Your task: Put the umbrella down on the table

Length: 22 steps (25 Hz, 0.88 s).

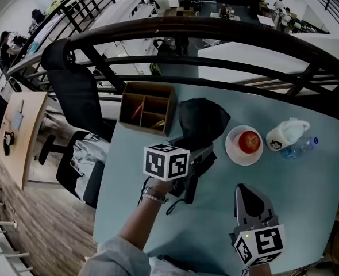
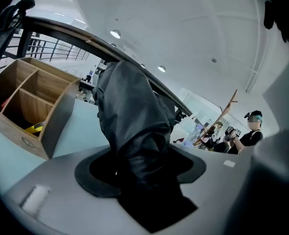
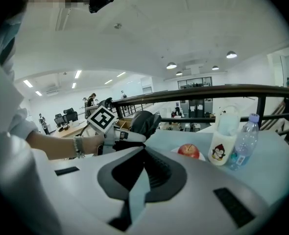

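A black folded umbrella (image 1: 199,119) is held over the pale blue table (image 1: 307,200), near its back middle. My left gripper (image 1: 201,155) is shut on the umbrella's handle end, and a black strap hangs below it. In the left gripper view the dark folded canopy (image 2: 132,116) rises straight out from between the jaws. The right gripper view shows the umbrella (image 3: 143,122) lifted clear of the tabletop, with the left gripper (image 3: 119,136) under it. My right gripper (image 1: 248,195) hovers low at the front right, jaws together with nothing between them (image 3: 140,177).
A wooden divided box (image 1: 147,107) stands just left of the umbrella. To its right are a white plate (image 1: 234,152) bearing a red apple (image 1: 249,141), a white penguin mug (image 1: 285,134) and a water bottle (image 1: 303,148). A dark railing runs behind the table; an office chair (image 1: 77,102) stands at the left.
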Tool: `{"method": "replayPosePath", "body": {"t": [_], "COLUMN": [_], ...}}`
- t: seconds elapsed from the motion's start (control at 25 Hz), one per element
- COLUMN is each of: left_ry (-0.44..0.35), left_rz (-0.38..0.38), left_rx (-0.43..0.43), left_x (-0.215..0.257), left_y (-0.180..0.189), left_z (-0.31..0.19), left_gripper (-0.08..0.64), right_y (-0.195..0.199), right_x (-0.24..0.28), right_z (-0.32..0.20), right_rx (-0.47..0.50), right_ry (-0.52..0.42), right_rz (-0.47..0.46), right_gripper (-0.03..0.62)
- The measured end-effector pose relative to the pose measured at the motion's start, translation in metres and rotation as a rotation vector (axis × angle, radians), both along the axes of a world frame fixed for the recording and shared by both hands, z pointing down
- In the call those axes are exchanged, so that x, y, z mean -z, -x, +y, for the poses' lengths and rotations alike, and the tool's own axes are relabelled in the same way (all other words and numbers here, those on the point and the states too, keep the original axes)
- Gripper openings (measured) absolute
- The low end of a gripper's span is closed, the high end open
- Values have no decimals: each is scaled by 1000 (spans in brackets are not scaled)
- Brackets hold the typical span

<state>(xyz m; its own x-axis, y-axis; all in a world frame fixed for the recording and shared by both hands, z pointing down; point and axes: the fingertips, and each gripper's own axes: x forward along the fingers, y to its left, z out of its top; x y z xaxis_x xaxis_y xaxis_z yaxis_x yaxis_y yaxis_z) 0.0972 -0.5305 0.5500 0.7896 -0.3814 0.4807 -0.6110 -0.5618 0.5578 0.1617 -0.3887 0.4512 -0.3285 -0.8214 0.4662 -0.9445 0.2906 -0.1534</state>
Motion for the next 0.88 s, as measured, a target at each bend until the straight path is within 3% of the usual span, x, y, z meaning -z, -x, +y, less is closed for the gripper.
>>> {"method": "replayPosePath", "body": {"t": [0.56,0.88], "left_ry": [71,170], "left_rz": [-104,-136], "left_rx": [-10,39], "left_x": [-52,-78], "left_y": [-15,-10], "left_z": [-22,-27], "left_gripper": [288,290], "right_y": [-11,-12], "right_x": [-20,-27], "right_z": [-8,-10], "right_rx": [-25,-29], "right_ry": [42,58], "right_rz": [-2,-13], "right_gripper": [-2,-2]}}
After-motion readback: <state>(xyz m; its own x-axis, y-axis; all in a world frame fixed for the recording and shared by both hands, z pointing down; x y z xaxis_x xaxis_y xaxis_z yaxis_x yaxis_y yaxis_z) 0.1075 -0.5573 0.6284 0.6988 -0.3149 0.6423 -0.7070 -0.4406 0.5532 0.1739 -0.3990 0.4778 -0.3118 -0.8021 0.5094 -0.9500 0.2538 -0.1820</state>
